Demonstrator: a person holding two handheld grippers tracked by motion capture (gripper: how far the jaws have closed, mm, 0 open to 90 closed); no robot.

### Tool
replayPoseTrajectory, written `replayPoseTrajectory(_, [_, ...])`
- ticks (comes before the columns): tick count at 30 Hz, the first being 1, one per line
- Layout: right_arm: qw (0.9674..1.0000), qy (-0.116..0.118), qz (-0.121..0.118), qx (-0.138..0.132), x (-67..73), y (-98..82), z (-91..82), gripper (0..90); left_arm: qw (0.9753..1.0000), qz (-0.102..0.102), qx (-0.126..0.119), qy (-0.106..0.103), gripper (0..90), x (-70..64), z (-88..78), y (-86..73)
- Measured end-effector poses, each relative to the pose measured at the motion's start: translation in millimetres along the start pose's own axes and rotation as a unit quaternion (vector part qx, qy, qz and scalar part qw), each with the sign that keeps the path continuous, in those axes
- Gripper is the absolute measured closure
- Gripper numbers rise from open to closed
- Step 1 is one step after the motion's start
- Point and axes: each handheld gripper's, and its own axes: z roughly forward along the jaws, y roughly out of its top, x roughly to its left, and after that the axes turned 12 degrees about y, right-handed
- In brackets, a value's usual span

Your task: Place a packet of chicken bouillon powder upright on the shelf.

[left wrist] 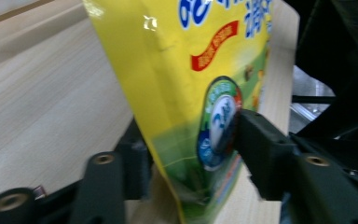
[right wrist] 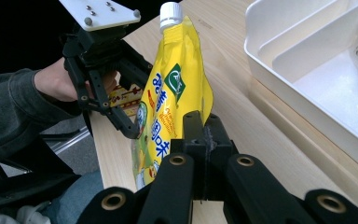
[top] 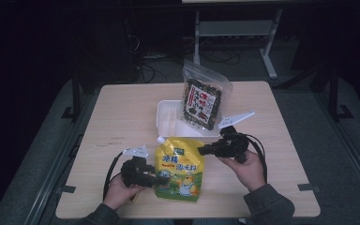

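Black jaws of the left gripper [left wrist: 193,154] pinch the yellow spout pouch [left wrist: 191,93] low at frame centre; right gripper [right wrist: 204,128], fingers pressed together, grips its edge.

The left gripper [top: 161,178] sits low at the near left, held level in the left hand [top: 122,191], its jaws pointing right across the table. Its two jaws stand on either side of a thin edge and press on it from both faces. The right gripper [top: 201,150] is held higher in the right hand [top: 247,166], pointing left, with its jaws closed tight together and nothing between them
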Motion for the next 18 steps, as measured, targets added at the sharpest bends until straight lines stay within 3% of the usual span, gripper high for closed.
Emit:
replayPoseTrajectory(10, [1.0000, 0.006, -0.004, -0.007, 1.9, 0.6, -2.9, 89.8, 0.9996, -0.009, -0.015, -0.021, 71.8, 4.5, -6.9, -2.3])
replayPoseTrajectory(18, [0.9999, 0.012, -0.004, -0.002, -0.3, 2.5, -4.8, 89.0, 0.9997, -0.008, -0.015, -0.020, 76.4, 2.5, -8.5, -2.3])
